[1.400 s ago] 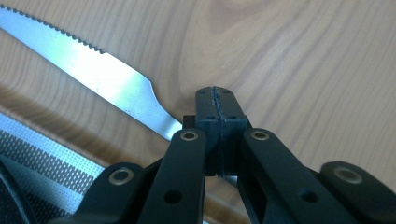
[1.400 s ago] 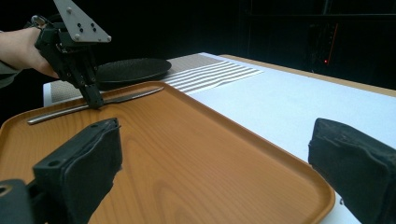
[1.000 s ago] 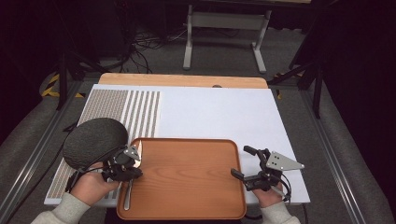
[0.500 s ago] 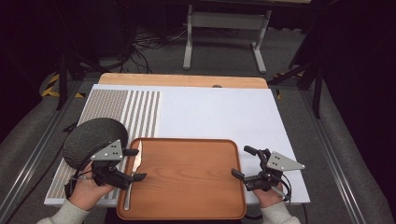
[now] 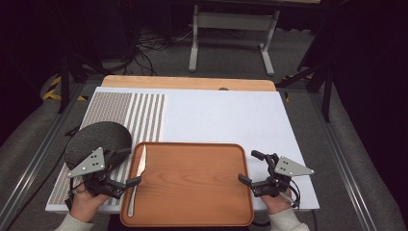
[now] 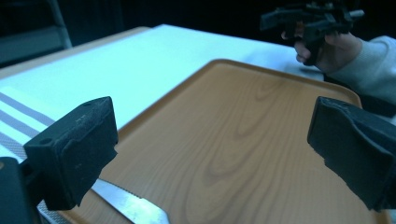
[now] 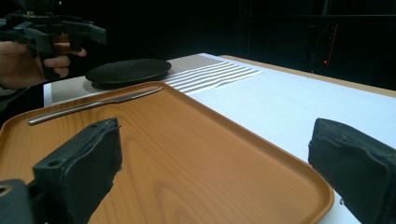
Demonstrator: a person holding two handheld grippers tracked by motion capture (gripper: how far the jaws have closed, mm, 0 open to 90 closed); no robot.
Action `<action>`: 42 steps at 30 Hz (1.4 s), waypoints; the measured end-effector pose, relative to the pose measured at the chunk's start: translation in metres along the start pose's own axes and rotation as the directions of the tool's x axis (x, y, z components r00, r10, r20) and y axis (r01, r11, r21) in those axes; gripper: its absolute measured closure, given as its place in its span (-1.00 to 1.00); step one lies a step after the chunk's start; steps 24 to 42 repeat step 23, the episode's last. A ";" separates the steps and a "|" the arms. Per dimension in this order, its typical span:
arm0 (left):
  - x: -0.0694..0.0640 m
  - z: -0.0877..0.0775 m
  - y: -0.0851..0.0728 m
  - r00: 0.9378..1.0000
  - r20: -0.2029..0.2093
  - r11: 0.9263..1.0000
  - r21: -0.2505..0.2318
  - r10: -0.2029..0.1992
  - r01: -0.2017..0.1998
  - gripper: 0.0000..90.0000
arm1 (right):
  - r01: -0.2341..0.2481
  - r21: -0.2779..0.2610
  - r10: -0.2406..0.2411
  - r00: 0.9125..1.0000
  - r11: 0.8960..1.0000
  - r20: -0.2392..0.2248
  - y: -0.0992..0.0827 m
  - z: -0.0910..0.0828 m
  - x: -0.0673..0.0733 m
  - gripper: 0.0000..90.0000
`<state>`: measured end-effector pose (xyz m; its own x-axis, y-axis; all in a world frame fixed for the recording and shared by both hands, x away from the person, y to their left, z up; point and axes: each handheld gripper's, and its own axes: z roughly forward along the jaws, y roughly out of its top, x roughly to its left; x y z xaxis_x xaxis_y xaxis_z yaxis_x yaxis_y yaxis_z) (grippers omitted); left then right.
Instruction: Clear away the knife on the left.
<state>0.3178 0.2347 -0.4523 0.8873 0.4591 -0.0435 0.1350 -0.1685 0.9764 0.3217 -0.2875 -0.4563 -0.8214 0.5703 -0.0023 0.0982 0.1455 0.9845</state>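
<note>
High view: I count one wooden tray (image 5: 192,187), one knife (image 5: 137,177) and one dark plate (image 5: 98,141) on the white table mat (image 5: 216,115), plus my two grippers. The knife lies flat along the left side of the tray, blade toward the far edge, handle toward me. The plate sits just off the tray's far left corner, on the patterned strip of the mat.

My left gripper (image 5: 126,168) is at the tray's left rim, right beside the knife. Its jaws have just been opening and now stand wide apart with nothing pinched between them; in the left gripper view the knife blade (image 6: 133,205) lies on the tray under the left jaw, free of both pads.

My right gripper (image 5: 249,167) hovers at the tray's right edge, jaws spread wide and holding nothing. In the right gripper view I see the knife (image 7: 93,105) lying across the far side of the tray, the plate (image 7: 128,71) beyond it, and the left gripper (image 7: 56,29) raised above them.
</note>
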 end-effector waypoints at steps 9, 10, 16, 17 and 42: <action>0.004 -0.007 -0.025 0.999 -0.026 1.000 -0.009 -0.026 0.026 -0.95 | -0.005 0.002 0.005 1.000 1.000 0.004 -0.001 0.000 -0.001 -0.93; 0.004 -0.007 -0.026 0.999 -0.032 1.000 -0.001 -0.030 0.030 -0.95 | -0.007 0.002 0.007 1.000 1.000 0.004 -0.001 0.000 -0.001 -0.93; 0.005 -0.005 -0.028 0.998 -0.052 0.998 0.044 -0.034 0.036 -0.95 | -0.008 0.004 0.008 1.000 1.000 0.001 -0.001 0.001 -0.001 -0.93; 0.005 -0.005 -0.027 0.998 -0.048 0.998 0.042 -0.034 0.036 -0.95 | -0.008 0.003 0.008 1.000 1.000 0.003 -0.001 0.000 -0.001 -0.93; 0.004 -0.005 -0.027 0.998 -0.043 0.999 0.036 -0.035 0.036 -0.95 | -0.010 0.002 0.010 1.000 1.000 0.007 -0.002 0.000 -0.002 -0.93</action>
